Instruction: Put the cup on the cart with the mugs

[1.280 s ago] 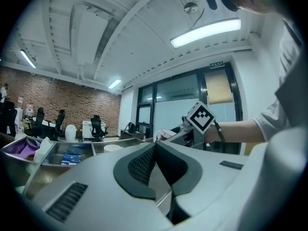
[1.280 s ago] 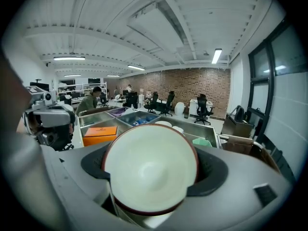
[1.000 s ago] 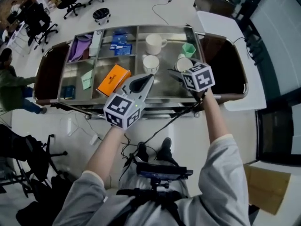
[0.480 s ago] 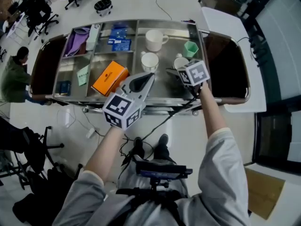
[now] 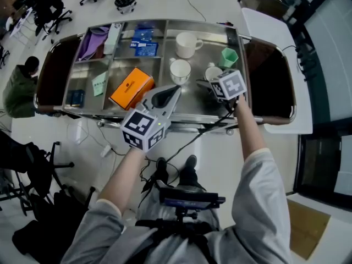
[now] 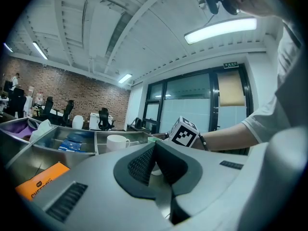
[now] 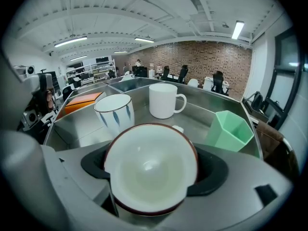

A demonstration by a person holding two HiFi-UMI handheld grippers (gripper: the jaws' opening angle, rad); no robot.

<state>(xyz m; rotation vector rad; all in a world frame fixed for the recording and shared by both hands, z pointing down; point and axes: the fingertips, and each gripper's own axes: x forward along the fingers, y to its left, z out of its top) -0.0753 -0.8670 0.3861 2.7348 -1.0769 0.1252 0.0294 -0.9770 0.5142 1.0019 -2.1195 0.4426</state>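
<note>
The cart is shiny steel; the cup and the mugs on it look glossy ceramic, the green beaker smooth plastic.

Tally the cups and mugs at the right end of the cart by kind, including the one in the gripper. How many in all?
Plain white mug with handle: 1
White cup with blue marks: 1
Green cup: 1
White cup with brown rim, gripped by the right gripper: 1
Total: 4
</note>
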